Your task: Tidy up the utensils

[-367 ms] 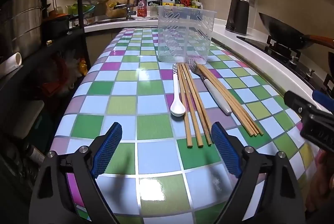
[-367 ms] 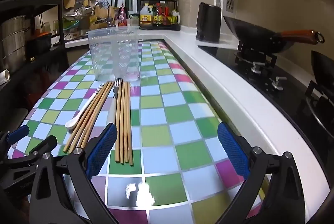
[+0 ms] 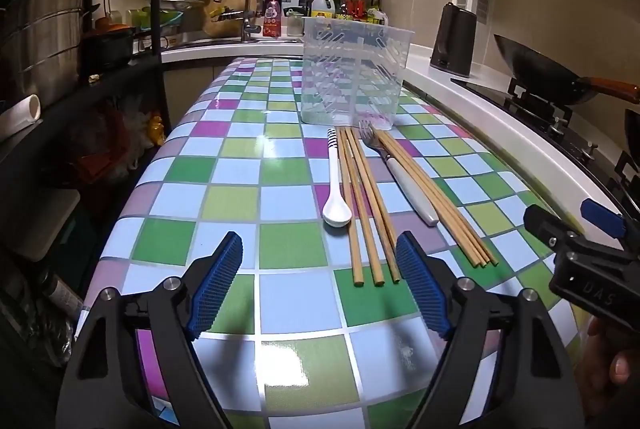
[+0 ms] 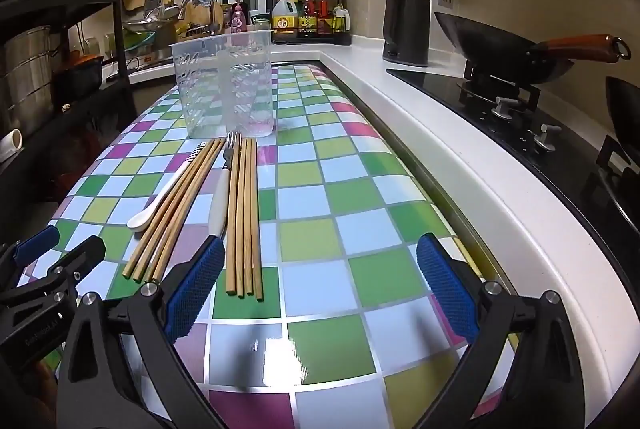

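Note:
A clear plastic utensil holder stands upright on the checkered table. In front of it lie a white spoon, three brown chopsticks, a fork with a white handle and a bundle of lighter chopsticks. My left gripper is open and empty, just short of the near ends of the brown chopsticks. My right gripper is open and empty, to the right of the lighter chopsticks' near ends.
The table's checkered top drops off at the left beside a black shelf rack with a steel pot. A white counter edge runs along the right, with a stove, a wok and a black kettle. The sink is behind.
Both grippers have shifted slightly; the right gripper's view moved a little forward over the table. The utensils have not moved.

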